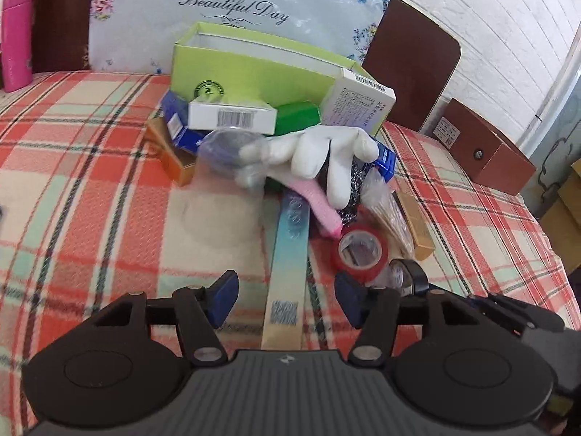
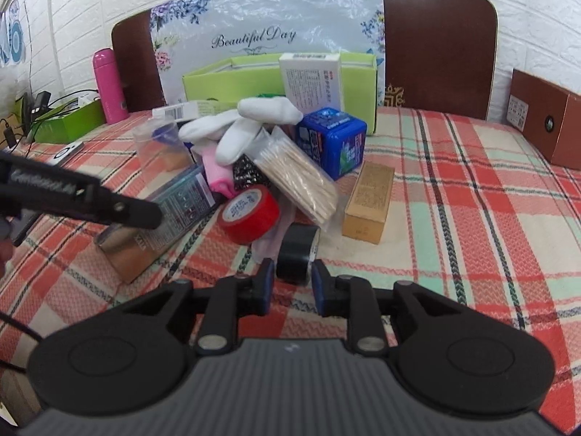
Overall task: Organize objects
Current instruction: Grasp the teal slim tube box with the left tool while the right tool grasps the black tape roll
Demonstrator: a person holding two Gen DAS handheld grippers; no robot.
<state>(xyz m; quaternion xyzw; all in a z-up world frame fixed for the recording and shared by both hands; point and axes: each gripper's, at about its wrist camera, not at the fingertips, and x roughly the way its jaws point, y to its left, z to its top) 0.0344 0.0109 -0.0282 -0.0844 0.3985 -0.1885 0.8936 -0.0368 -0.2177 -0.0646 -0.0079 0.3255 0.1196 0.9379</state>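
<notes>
Plaid cloth — black tape between right tool

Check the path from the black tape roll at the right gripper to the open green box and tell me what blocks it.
The black tape roll sits between the right gripper fingers. Straight ahead toward the green box lie the red tape roll, the bag of cotton swabs, the white glove and the blue box.
</notes>
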